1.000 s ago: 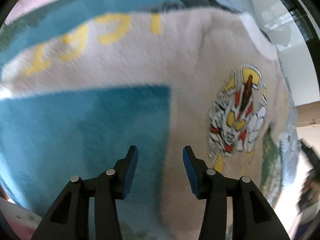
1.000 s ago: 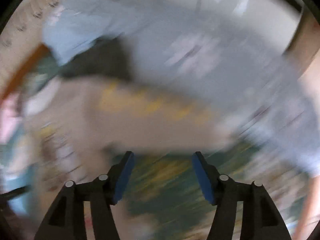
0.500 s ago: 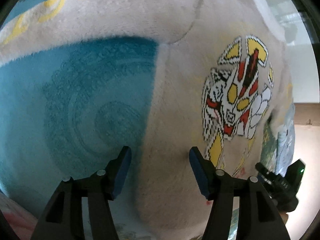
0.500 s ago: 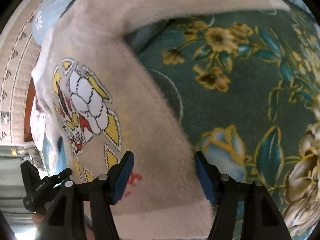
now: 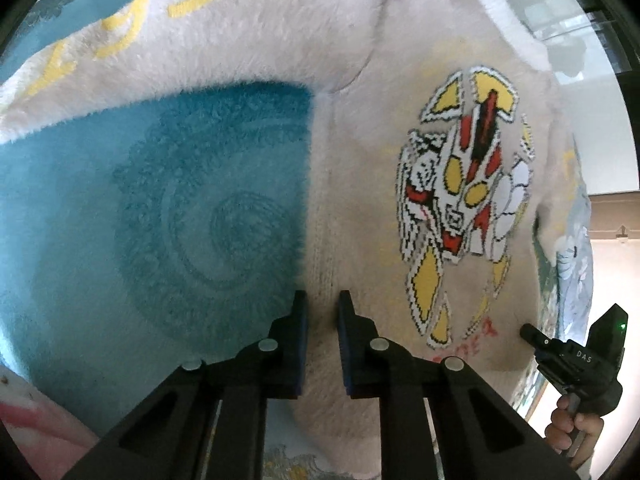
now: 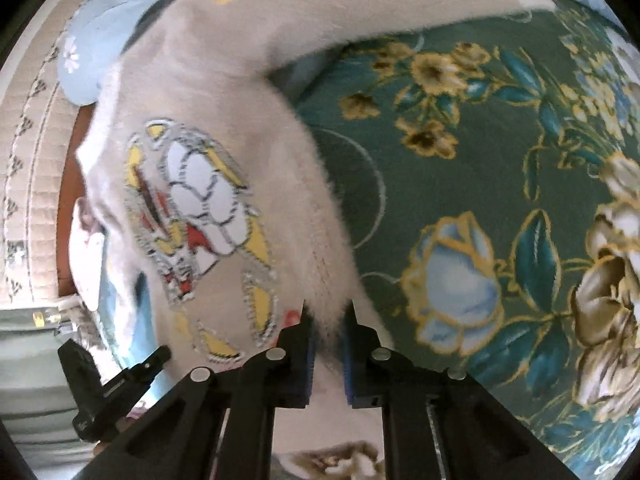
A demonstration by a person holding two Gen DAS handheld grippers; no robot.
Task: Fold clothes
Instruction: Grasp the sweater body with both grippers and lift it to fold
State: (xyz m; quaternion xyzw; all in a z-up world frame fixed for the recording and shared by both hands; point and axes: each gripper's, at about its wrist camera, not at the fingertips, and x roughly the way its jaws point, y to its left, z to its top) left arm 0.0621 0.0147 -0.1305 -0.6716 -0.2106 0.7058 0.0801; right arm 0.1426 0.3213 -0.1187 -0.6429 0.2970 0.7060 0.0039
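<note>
Left gripper (image 5: 322, 306) is closing on the fluffy cream knitted sweater (image 5: 360, 184); right gripper (image 6: 327, 318) clamps its edge. Lift both evenly, keeping the hem taut.

One fluffy cream sweater (image 5: 360, 184) lies spread out, bearing one knitted robot figure (image 5: 460, 200) and one row of yellow characters (image 5: 120, 36) along its upper edge. Under it are two coverings: one teal towel (image 5: 160, 208) with a spiral pattern and one dark green floral bedspread (image 6: 480, 184). Two grippers are in view, the left gripper (image 5: 322, 300) and the right gripper (image 6: 328, 308), plus one light blue garment (image 6: 100, 44) at the bedspread's far edge.
</note>
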